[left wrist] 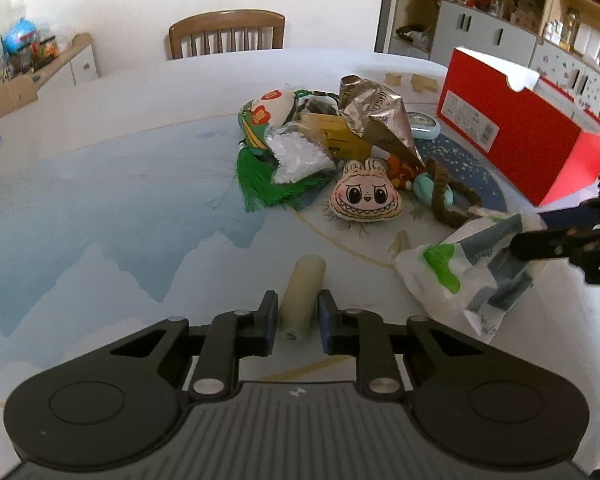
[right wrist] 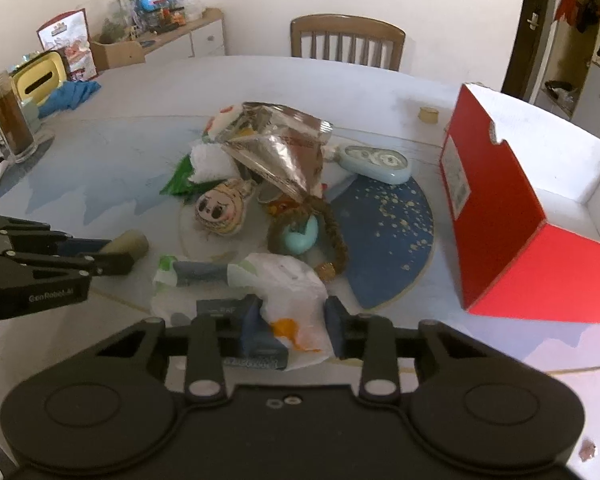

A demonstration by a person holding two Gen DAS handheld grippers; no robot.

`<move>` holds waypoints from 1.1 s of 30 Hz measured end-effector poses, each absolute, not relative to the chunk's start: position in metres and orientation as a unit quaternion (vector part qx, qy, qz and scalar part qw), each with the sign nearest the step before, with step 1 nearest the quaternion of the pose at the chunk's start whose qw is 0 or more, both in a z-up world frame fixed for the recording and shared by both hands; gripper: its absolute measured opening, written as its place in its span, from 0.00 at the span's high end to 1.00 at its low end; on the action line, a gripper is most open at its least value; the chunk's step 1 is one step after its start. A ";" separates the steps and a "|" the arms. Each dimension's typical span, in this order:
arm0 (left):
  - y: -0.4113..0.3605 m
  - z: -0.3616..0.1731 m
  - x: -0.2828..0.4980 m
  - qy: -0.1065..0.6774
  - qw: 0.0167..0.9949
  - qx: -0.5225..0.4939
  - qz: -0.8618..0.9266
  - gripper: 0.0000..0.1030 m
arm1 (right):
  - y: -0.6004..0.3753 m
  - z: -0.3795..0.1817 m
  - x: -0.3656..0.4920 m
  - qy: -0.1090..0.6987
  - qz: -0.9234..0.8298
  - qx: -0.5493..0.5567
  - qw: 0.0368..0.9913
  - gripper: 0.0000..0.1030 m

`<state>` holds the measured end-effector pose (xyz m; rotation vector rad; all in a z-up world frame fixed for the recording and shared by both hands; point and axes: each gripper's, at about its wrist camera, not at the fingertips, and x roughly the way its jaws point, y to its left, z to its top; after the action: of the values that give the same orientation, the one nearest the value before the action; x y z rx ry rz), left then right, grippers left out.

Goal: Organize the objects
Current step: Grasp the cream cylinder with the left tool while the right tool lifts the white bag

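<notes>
On the counter [left wrist: 100,184], at six o'clock in the left wrist view, the left tool [left wrist: 298,314] is clamped on a cream cylinder [left wrist: 304,284] lying flat. At three o'clock the right tool [right wrist: 292,322] grips a white plastic bag [right wrist: 292,280] with green and orange print; its lettering is too blurred to read. "GenRobot.AI" is printed on the left tool's side. At twelve o'clock lies a pile with a grinning plush face [left wrist: 366,198] and a silver foil bag [left wrist: 376,116]. The red box [right wrist: 512,208] stands open at two o'clock, with an unreadable label.
</notes>
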<state>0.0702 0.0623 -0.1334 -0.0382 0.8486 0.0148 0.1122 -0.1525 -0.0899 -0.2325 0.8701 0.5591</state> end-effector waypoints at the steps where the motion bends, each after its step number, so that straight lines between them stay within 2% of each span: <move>1: 0.062 -0.133 0.070 0.412 0.911 -0.017 0.007 0.81 | -0.154 -0.089 0.112 0.414 0.264 -0.111 0.864 0.70; 3: 0.063 -0.132 0.070 0.414 0.910 -0.028 0.001 0.85 | -0.157 -0.087 0.111 0.415 0.263 -0.104 0.865 0.72; 14: 0.059 -0.112 0.061 0.407 0.912 -0.053 -0.006 0.85 | -0.188 -0.049 0.103 0.389 0.255 -0.068 0.882 0.74; 24: 0.034 -0.054 0.077 0.384 0.921 -0.062 -0.014 0.85 | -0.232 -0.003 0.124 0.353 0.242 -0.036 0.903 0.74; 33: -0.023 -0.004 0.118 0.352 0.934 -0.050 -0.045 0.85 | -0.297 0.023 0.169 0.321 0.213 -0.016 0.922 0.73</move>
<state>0.1184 -0.0230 -0.0041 -0.1029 0.7202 -0.0913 0.1685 -0.2971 0.0232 -0.0327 0.6600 0.4384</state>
